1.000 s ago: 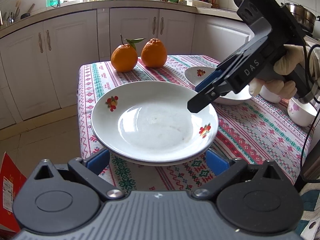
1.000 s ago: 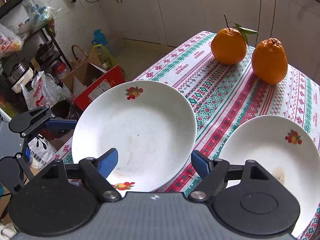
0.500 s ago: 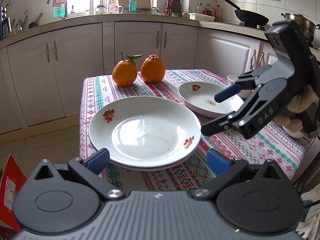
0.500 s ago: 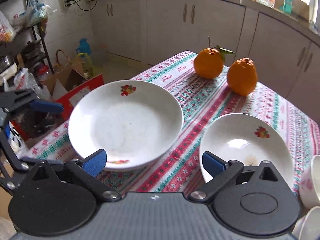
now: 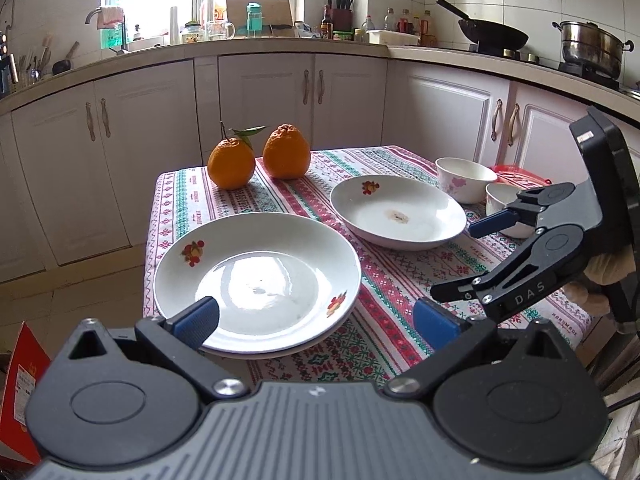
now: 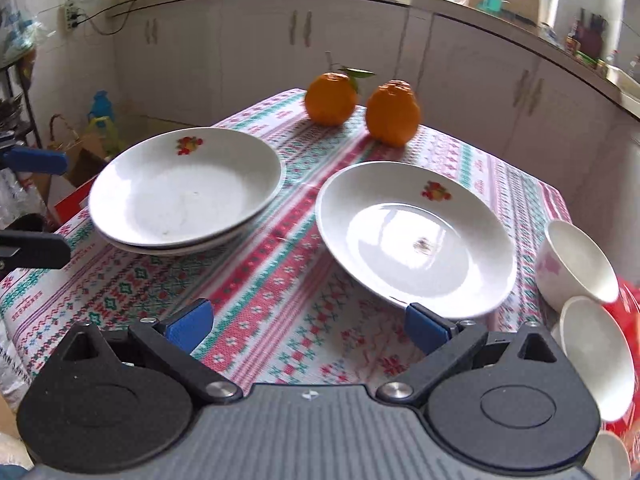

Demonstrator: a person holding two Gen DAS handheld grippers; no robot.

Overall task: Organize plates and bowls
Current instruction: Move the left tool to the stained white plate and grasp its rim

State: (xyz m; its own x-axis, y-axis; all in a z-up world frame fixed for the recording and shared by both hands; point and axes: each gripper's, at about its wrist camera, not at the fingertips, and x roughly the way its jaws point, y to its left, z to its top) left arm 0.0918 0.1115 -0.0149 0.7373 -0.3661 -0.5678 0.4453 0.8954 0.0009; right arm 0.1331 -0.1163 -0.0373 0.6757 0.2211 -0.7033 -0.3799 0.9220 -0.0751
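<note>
- Two plates already sit stacked [image 6: 184, 204] at the left of the right wrist view, on the patterned tablecloth [image 6: 280, 280]; in my judgement the plate part of the job is partly done.
- One single plate [image 6: 416, 236] lies alone at centre right, apart from the stack, and likely goes on next.
- Several small bowls [image 6: 576, 264] cluster at the right edge, touching or nearly so; they look unsorted.
- Two oranges [image 5: 260, 156] rest at the top centre of the table.
- The left gripper [image 5: 316, 318] stands wide and empty just before the stack.
- The right gripper [image 6: 308, 324] is likewise spread wide, holding nothing.
- Against the earlier frames, both grippers have backed off and the right one has swung toward the single plate.
</note>
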